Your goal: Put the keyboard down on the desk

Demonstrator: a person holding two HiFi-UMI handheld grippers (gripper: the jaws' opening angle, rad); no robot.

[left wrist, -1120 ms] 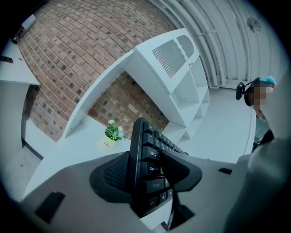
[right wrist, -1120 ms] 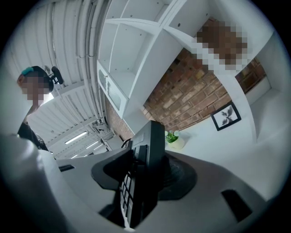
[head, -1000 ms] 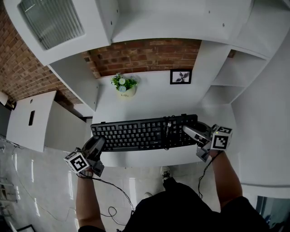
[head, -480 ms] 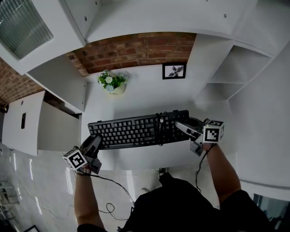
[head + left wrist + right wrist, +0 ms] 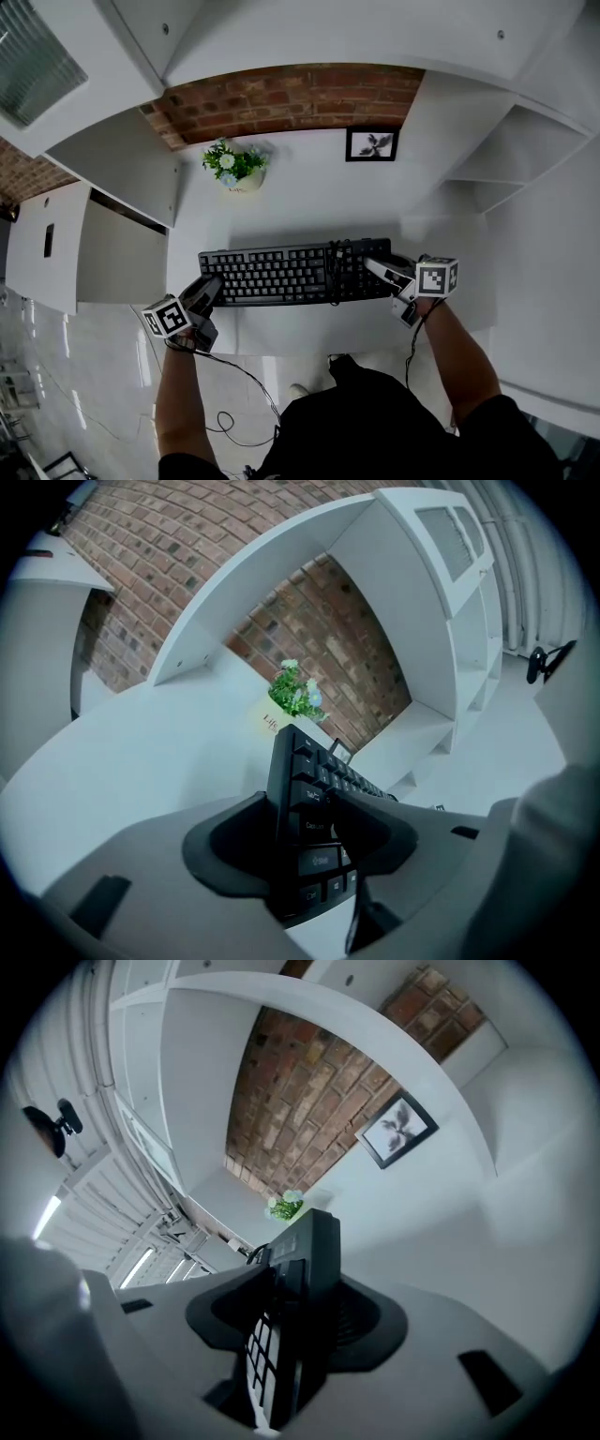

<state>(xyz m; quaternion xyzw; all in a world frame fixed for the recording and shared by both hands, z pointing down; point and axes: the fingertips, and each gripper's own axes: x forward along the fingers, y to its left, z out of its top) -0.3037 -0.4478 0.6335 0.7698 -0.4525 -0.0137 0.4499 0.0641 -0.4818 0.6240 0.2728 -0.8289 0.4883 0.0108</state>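
Note:
A black keyboard (image 5: 291, 272) lies level over the front of the white desk (image 5: 309, 202), with a dark cable (image 5: 335, 267) draped across it. I cannot tell whether it touches the desk. My left gripper (image 5: 208, 291) is shut on its left end. In the left gripper view the keyboard (image 5: 305, 789) stands edge-on between the jaws of that gripper (image 5: 300, 841). My right gripper (image 5: 380, 269) is shut on the right end. The right gripper view shows the number-pad end of the keyboard (image 5: 305, 1260) clamped in that gripper (image 5: 295, 1321).
A small potted plant (image 5: 232, 166) and a framed picture (image 5: 371, 144) stand at the back of the desk against the brick wall (image 5: 291, 94). White shelves (image 5: 506, 159) rise on the right, and a white side panel (image 5: 122, 187) on the left. The desk's front edge runs just below the keyboard.
The keyboard has levelled out and looks smaller against the desk, so it has come down toward the surface. Both grippers still grip its ends.

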